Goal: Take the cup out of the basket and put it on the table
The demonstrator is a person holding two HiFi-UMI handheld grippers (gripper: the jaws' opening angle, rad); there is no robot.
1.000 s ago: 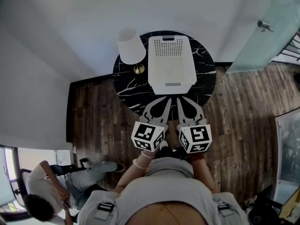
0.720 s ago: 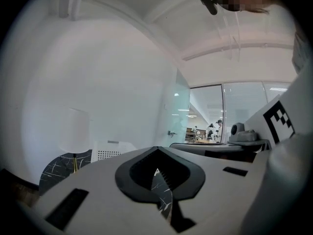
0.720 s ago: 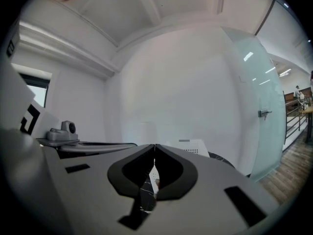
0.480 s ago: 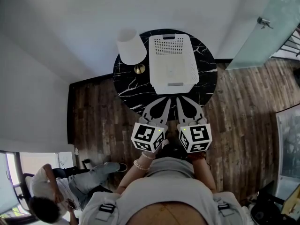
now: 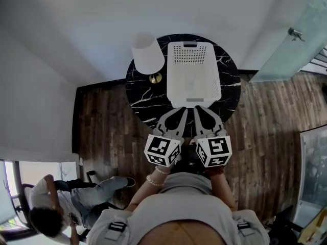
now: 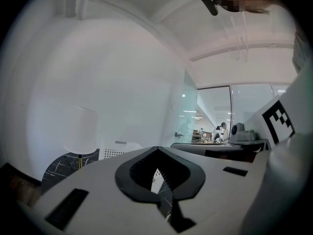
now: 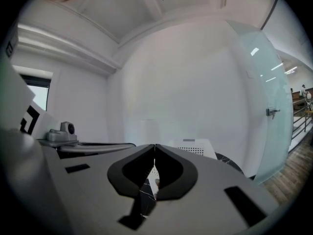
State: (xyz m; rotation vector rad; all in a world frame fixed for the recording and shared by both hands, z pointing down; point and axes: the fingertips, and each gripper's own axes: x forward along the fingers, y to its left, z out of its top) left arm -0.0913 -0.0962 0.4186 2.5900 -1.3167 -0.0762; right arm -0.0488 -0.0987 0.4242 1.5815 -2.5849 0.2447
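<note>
The person is holding the left gripper (image 5: 180, 110) and the right gripper (image 5: 197, 108) side by side over the near edge of the round black marble table (image 5: 145, 98), with both sets of tips pointing toward the white basket (image 5: 174, 75). In the left gripper view the left gripper (image 6: 157, 149) is showing its jaws clenched, tips meeting, with nothing caught between them. In the right gripper view the right gripper (image 7: 155, 146) is likewise showing its jaws pressed together and gripping nothing.

The basket is sitting on the table just beyond the tips, close to them but not touching. Inside it a pale shape is showing faintly against the white floor of the basket; this appears to be the cup (image 5: 192, 81), lying within the basket walls ahead of both grippers, apart from the fingers and roughly in line with the gap between the two tools. Neither gripper view is showing the cup, only the basket's perforated wall (image 7: 193, 148) beyond the jaws.

A white lamp (image 5: 148, 59) is standing on the table to the left of the basket. Another person (image 5: 48, 208) is sitting on the wooden floor (image 5: 107, 131) off to the lower left, well apart from the table
</note>
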